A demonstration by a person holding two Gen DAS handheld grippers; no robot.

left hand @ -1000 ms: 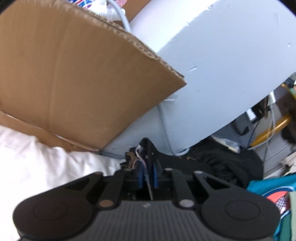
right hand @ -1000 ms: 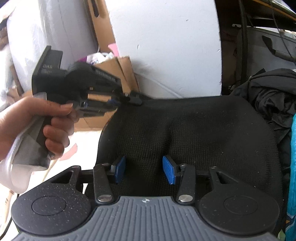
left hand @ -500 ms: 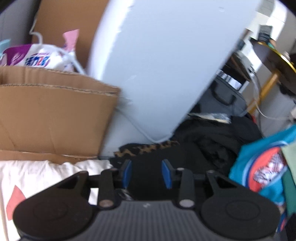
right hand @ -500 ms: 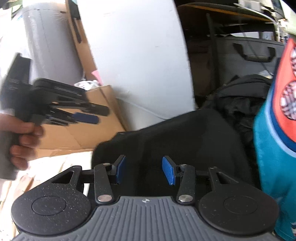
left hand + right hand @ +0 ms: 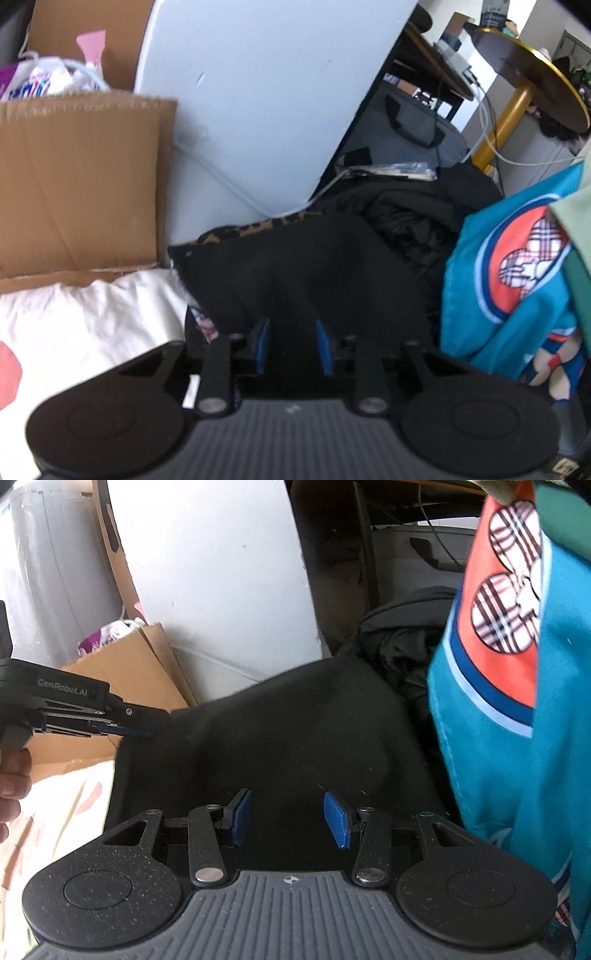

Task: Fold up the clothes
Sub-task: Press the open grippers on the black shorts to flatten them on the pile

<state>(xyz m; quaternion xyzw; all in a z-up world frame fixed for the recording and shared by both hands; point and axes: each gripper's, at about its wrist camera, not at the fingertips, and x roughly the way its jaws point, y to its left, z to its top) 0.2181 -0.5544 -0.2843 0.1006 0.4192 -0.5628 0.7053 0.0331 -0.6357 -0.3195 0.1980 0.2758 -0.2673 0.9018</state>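
A folded black garment [image 5: 306,269] with a leopard-print edge lies on the white sheet [image 5: 85,325]; it also fills the middle of the right wrist view [image 5: 280,746]. My left gripper [image 5: 290,345] is open, its blue pads [image 5: 263,339] over the garment's near edge. In the right wrist view the left gripper [image 5: 147,723] reaches in from the left, its tips at the garment's left corner. My right gripper [image 5: 288,821] is open over the garment's near side, holding nothing.
A teal garment with an orange and plaid print [image 5: 517,280] hangs at the right [image 5: 509,686]. A crumpled black pile [image 5: 417,210] lies behind. A cardboard box [image 5: 77,192] and a white panel [image 5: 258,96] stand at the back.
My left gripper went from shut at the garment's far corner to open, and swung right and back to its near edge. The right gripper turned right, bringing the teal garment into view.
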